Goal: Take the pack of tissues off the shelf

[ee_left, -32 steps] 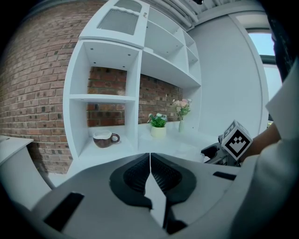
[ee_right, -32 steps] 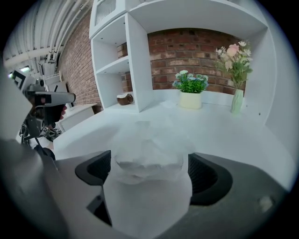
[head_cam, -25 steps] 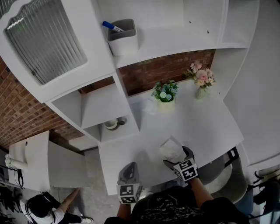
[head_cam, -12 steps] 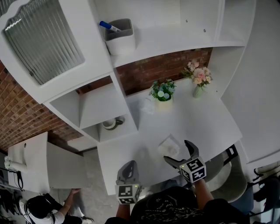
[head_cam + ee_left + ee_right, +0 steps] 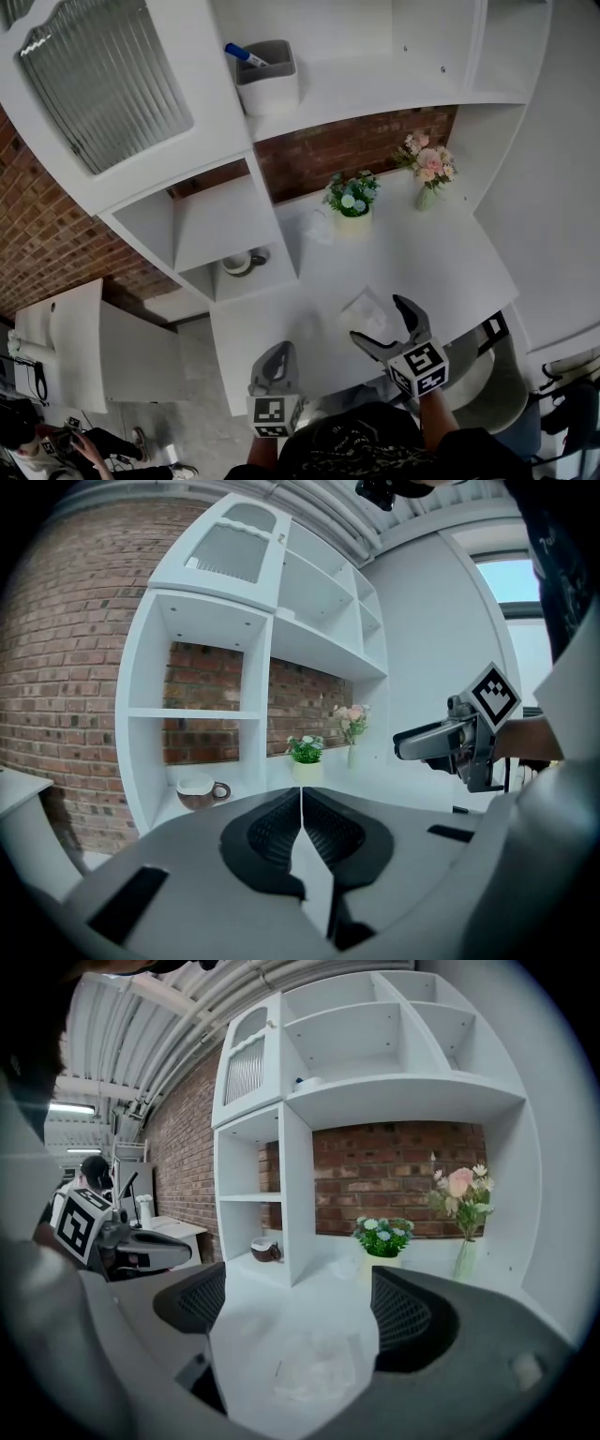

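Tissues in a clear pack (image 5: 362, 307) are lying flat on the white desk (image 5: 441, 253), near its front edge and off the shelf unit (image 5: 217, 223), as a person is holding the right gripper (image 5: 379, 321) just above them. In the right gripper view the claw (image 5: 300, 1312) is standing spread wide, its jaws having just been closing a little, with the pack (image 5: 319, 1368) showing in the gap between them but lying on the desk below, neither pad pressing on it. The left gripper (image 5: 275, 361) is hanging over the desk's front edge, well to the left of the pack, and its own view is showing the jaws pressed together with nothing between them (image 5: 302, 803). Behind, a brown and white mug (image 5: 242, 263) is sitting in the lowest compartment of the shelf unit, a small potted plant (image 5: 352, 199) and a vase of pink flowers (image 5: 427, 167) are standing at the back of the desk against the brick wall (image 5: 347, 150), and a grey holder (image 5: 268, 79) with a blue pen in it is resting on the shelf above.
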### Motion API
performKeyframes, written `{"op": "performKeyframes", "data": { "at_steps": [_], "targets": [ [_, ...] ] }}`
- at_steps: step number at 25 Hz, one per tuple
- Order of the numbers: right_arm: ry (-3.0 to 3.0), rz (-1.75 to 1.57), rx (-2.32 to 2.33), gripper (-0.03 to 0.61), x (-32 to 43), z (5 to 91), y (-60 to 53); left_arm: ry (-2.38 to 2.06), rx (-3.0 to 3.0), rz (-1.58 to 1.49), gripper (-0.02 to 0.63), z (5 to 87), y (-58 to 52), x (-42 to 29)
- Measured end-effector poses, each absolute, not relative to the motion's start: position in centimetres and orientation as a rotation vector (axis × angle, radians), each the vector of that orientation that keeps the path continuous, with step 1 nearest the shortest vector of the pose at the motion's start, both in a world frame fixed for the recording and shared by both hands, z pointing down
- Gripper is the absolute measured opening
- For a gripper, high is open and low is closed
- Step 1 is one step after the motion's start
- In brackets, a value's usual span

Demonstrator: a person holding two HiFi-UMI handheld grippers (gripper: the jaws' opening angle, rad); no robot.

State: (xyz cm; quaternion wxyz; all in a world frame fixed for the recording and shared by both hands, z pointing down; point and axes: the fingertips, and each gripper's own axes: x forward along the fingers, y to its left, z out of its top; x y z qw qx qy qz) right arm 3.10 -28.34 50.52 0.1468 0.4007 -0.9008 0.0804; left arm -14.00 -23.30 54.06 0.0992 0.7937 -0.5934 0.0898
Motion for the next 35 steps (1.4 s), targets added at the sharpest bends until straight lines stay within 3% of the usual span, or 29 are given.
{"op": "performKeyframes", "data": {
  "at_steps": [4, 13, 20, 35],
  "targets": [
    [-2.6, 0.222, 1.171, 0.417, 2.7, 50.1, -27.9, -1.757, 2.362, 0.266, 0.012, 53.5, -23.2, -14.2],
    [-2.591, 0.211, 1.266, 0.077, 3.1, 49.9, -27.4, -1.734, 2.355, 0.276, 0.012, 53.9, -22.7, -14.4],
    [-2.554, 0.196, 1.345, 0.008, 3.6, 50.1, -27.0, -1.722, 2.388, 0.281, 0.012, 53.9, -22.5, -14.0],
    [-2.507, 0.191, 1.316, 0.005, 3.5, 51.3, -26.3, -1.717, 2.409, 0.267, 0.012, 53.6, -22.4, -14.2]
  ]
}}
